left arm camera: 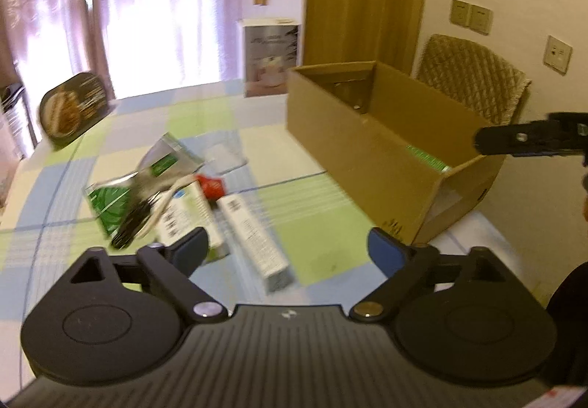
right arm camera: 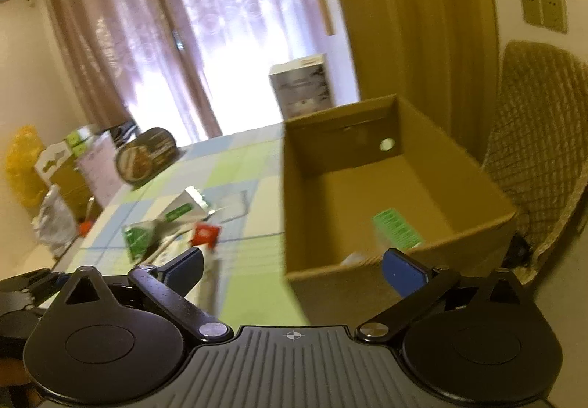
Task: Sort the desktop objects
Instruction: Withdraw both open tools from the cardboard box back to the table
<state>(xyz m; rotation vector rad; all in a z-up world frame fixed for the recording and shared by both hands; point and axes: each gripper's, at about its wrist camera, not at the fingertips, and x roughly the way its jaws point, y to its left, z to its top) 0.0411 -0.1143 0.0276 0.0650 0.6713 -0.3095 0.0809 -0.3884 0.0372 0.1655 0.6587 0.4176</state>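
Inspector: You are working over a checked surface [left arm camera: 301, 209] carrying an open cardboard box [left arm camera: 367, 147] on its right and a loose pile to its left. Both your left tool [left arm camera: 288, 246] and right tool [right arm camera: 294, 264] are standing released, grasping nothing.

Operator: Which piece am I taking next?

Inspector: In my judgement, the long white carton [left arm camera: 253, 239], since it is lying nearest your left tool, flat and narrow. Straddle it across its short width before clenching. Beside it are sitting the green foil packets [left arm camera: 121, 198], crumpled and likely slippery, and the small red sachet [left arm camera: 212, 185]. One green-labelled item [right arm camera: 397, 228] is already resting inside the box.
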